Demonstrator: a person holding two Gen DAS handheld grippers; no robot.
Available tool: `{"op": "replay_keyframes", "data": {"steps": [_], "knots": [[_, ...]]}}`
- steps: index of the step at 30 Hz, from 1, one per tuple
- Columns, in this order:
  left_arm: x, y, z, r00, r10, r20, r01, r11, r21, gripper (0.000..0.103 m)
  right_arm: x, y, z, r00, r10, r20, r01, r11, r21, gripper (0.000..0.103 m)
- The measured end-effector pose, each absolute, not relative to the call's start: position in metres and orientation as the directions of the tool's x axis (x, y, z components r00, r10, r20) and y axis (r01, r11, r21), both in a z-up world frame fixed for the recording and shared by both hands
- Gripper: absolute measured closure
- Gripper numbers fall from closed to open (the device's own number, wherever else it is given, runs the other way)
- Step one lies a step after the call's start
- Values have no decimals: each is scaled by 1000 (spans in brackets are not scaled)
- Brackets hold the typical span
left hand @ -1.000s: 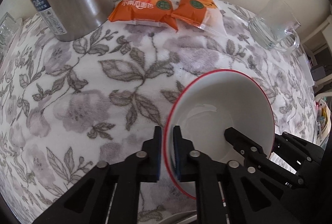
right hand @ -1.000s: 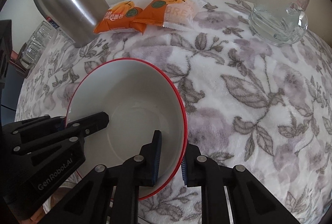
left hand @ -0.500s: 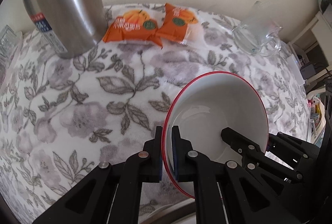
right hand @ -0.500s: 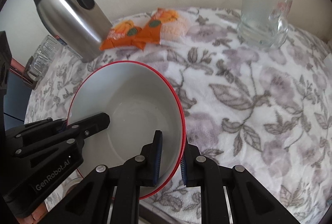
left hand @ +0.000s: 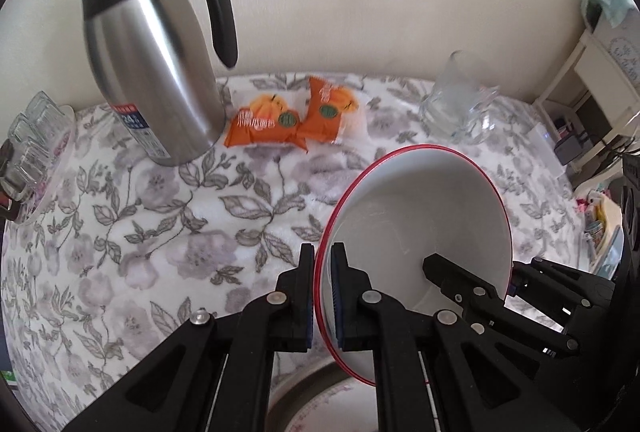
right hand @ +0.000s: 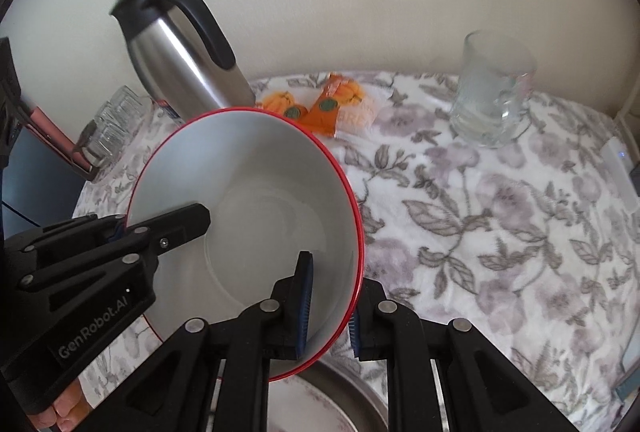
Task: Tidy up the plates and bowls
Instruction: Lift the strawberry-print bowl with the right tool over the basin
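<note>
- floral grey-and-white fleece tablecloth [left hand: 168, 244] covers the table, with a plain cream wall behind it.
- compared with a second ago, more wall shows and the far objects look smaller and further off in both views; the white ceramic bowl with a thin red rim [left hand: 420, 228] now hangs clear above the cloth.
- since then the whole steel jug has come into view, lid and handle included, where before its top was cut off.
- left gripper [left hand: 320, 296] is clamped on the bowl's left rim, one pad outside and one inside.
- right gripper [right hand: 328, 308] is clamped on the bowl's right rim in the same way; neither grip has changed.
- the bowl is tilted, held between the two grippers over the near edge of the table.
- below it, the edge of one metal basin [right hand: 352, 392] shows, with one patterned plate [right hand: 316, 412] lying in it.
- one stainless steel jug with a black handle [left hand: 152, 72] stands upright at the back left.
- two orange snack packets [left hand: 296, 118] lie touching, just beside the jug.
- one clear glass mug [right hand: 492, 100] stands at the back right.
- ribbed clear glasses [left hand: 32, 140] sit at the far left; their number is unclear.
</note>
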State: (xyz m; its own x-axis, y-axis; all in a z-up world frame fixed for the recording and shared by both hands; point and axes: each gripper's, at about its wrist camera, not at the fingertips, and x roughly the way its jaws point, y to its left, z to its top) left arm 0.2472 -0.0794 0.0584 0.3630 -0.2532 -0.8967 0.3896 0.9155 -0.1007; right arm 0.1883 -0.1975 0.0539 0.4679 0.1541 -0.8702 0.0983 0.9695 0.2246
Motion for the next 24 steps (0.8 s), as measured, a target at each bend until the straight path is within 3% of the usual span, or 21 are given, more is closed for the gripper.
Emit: {"op": "replay_keyframes", "data": {"steps": [10,24], "knots": [[189,-67,95,427,-344,-837,375,909,-182,95,131,-193,100,531,96,-842,104,979,177,86],[109,-15,119,524,-392,-756,295,916,-271,95,56,-151,117,554,126,-823,34,984,173,86]]}}
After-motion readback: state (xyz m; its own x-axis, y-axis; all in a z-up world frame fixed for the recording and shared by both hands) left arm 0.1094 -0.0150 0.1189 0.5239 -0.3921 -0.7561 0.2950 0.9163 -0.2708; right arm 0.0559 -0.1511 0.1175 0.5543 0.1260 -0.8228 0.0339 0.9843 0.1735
